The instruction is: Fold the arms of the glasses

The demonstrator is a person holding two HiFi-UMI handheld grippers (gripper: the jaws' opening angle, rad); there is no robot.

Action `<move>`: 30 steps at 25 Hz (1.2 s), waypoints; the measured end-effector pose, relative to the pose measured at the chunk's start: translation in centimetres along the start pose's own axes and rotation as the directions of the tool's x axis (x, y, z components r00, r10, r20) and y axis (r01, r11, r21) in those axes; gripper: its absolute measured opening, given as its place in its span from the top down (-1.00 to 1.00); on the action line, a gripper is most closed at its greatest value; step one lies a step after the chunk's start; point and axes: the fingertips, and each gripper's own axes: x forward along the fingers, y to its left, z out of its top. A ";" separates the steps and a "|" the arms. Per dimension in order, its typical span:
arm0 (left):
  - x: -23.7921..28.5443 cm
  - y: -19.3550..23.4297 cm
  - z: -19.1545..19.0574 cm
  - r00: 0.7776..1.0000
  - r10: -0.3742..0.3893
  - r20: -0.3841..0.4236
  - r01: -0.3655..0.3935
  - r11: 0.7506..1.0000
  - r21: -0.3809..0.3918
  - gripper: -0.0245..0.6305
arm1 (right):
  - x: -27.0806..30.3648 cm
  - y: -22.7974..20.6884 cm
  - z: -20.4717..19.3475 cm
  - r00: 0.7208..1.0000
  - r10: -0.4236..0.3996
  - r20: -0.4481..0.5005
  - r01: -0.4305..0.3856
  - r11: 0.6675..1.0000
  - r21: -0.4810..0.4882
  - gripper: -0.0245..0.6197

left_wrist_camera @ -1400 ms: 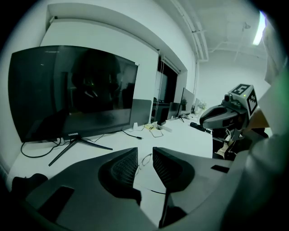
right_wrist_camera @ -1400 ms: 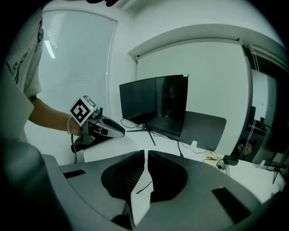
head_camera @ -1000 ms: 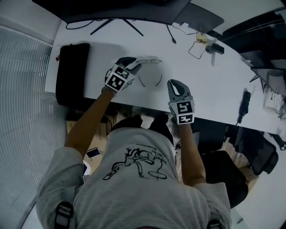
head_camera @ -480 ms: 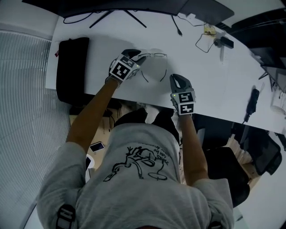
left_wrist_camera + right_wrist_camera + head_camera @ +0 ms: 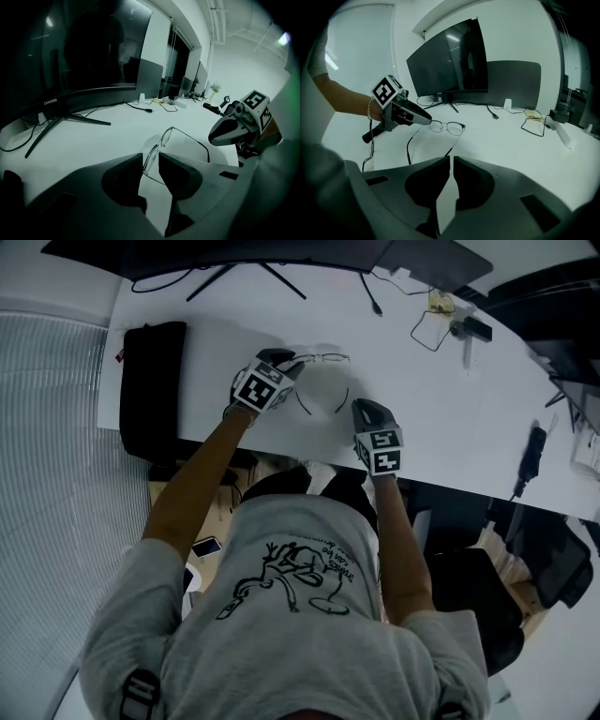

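Left gripper (image 5: 150, 159) closing around glasses (image 5: 448, 126) front on worktop (image 5: 422, 418), not pinched yet; right gripper (image 5: 451, 161) clenched, empty, near one arm.

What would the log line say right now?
left gripper: closing, glasses rim between jaws | right gripper: shut, empty | glasses: arms not yet folded

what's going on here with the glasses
A person holds a gripper in each hand over a white desk. A pair of glasses lies on it with both arms unfolded. The left gripper is at one front corner of the frame, its jaws closing with the lens rim between them. The right gripper is shut and empty, just short of one arm's tip. Neither arm is folded yet.
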 end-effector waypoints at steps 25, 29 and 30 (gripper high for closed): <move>0.1 -1.9 -1.1 1.000 -0.011 0.010 0.011 1.000 0.021 0.80 | 1.8 2.5 -0.3 0.997 0.070 -0.027 -0.069 0.998 0.012 0.83; 0.1 -2.3 -1.2 1.000 -0.012 0.009 0.012 1.000 0.029 0.81 | 1.4 2.6 0.0 0.998 0.062 -0.005 -0.062 0.998 0.008 0.83; 0.1 -2.3 -1.2 1.000 -0.012 0.009 0.012 1.000 0.029 0.81 | 1.1 2.2 0.0 0.999 0.043 0.001 -0.043 0.999 0.008 0.83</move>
